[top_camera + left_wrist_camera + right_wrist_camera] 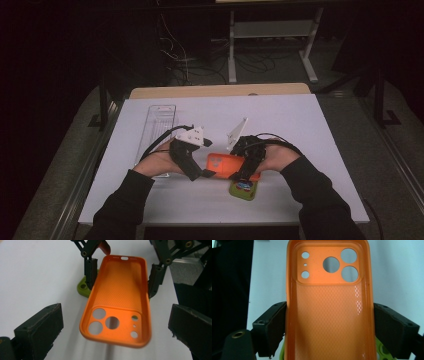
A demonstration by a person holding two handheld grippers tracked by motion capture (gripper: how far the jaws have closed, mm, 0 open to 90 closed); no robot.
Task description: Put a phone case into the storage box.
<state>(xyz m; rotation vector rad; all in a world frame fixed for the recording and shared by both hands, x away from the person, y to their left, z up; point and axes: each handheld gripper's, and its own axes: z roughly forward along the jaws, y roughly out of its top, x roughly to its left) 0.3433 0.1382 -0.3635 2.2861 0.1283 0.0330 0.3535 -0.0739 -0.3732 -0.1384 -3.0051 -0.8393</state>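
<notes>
Orange soft phone case point(117, 302) with round camera holes hangs above the white desk point(300, 130), clamped across its long sides by the right gripper point(243, 172) fingers. The left gripper point(115, 332) fingers stand wide apart around its camera end, not touching. A green phone case point(243, 190) lies on the desk below.

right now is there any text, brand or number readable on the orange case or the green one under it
None can be read.
orange phone case: plain dotted lining and camera holes, no lettering, held by the right gripper.
green case: a red and blue print, too small and blurred to read.
</notes>
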